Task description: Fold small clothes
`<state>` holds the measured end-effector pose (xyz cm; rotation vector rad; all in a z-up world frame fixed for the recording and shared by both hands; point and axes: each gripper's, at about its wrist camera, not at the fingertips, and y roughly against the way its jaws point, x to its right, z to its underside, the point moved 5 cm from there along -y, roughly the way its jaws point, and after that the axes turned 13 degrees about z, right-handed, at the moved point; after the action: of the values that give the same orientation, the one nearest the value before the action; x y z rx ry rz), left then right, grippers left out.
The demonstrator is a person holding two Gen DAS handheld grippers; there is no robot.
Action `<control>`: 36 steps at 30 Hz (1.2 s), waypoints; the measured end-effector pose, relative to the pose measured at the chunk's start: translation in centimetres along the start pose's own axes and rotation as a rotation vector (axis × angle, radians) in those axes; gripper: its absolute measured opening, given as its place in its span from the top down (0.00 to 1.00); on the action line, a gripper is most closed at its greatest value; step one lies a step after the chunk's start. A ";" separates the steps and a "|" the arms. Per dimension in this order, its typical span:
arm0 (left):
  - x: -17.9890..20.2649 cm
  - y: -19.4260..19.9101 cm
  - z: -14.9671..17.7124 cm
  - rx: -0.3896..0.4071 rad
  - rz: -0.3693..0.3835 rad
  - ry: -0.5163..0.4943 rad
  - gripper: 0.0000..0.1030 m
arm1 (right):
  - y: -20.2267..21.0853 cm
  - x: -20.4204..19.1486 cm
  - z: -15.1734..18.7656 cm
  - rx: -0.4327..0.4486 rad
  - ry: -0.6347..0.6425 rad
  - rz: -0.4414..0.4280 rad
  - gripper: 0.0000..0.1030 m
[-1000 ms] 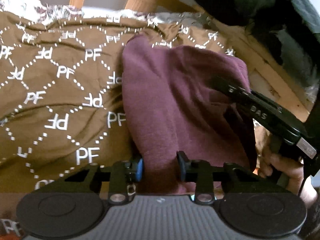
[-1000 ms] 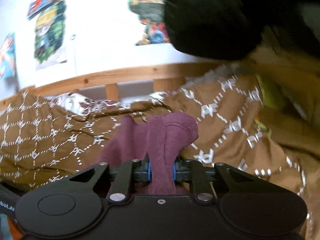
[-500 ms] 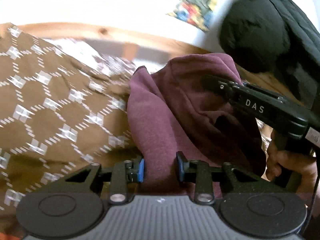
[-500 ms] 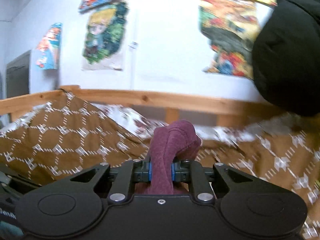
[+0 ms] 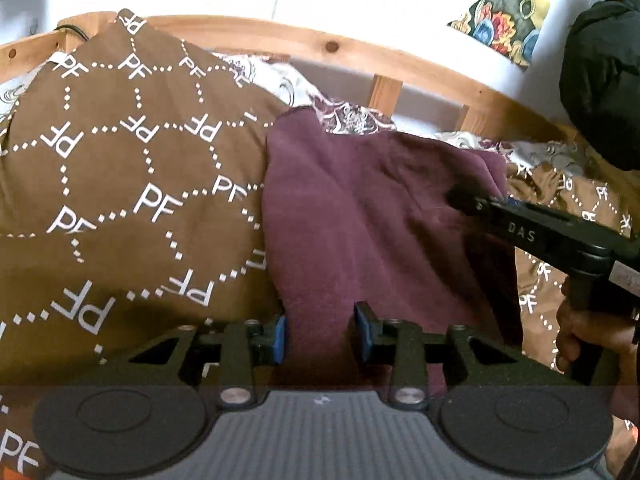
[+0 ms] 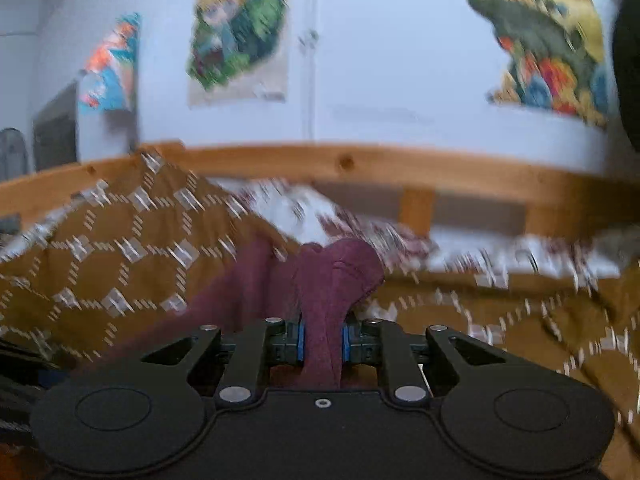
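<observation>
A maroon garment [image 5: 372, 216] hangs stretched between both grippers above the brown bedspread [image 5: 120, 184]. My left gripper [image 5: 320, 336] holds the garment's near edge between its blue pads, the cloth bunched thick in the gap. My right gripper [image 6: 322, 344] is shut on a fold of the same garment [image 6: 336, 280]. In the left wrist view the right gripper's finger [image 5: 520, 232] reaches in from the right and pinches the garment's far right corner.
A wooden bed rail [image 5: 360, 52] runs behind the bedspread, with a white wall and posters [image 6: 240, 28] beyond. A black jacket [image 5: 600, 80] hangs at the right. A patterned white sheet [image 5: 348, 116] shows at the bed's far side.
Both grippers lifted and tilted up with the garment, then dropped a little. The garment now hangs spread wider between them. Both grips are unchanged.
</observation>
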<state>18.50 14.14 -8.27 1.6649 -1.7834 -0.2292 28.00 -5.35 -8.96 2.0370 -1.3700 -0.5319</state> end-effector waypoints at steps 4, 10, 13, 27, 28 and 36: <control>-0.8 -0.1 0.2 -0.014 -0.002 0.040 0.56 | -0.7 2.2 1.9 -0.072 -0.091 0.070 0.71; -0.4 0.5 0.6 -0.028 -0.030 0.034 0.41 | 0.3 3.2 3.1 -0.086 -0.127 0.103 0.46; 0.2 0.8 0.6 -0.031 -0.046 0.033 0.28 | 1.5 3.6 3.7 -0.085 -0.146 0.113 0.29; 3.9 5.8 0.4 0.096 -0.116 0.003 0.01 | 11.6 5.3 2.8 0.064 -0.172 0.142 0.01; 4.1 6.3 0.5 0.099 -0.121 -0.004 0.01 | 12.4 5.3 2.7 0.076 -0.183 0.137 0.01; 5.9 9.8 2.1 0.123 -0.135 -0.076 0.01 | 16.7 5.4 2.5 0.081 -0.246 0.053 0.01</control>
<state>9.55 9.60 -2.30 1.8899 -1.7734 -0.2500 17.18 -15.54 0.72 2.0452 -1.6074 -0.7339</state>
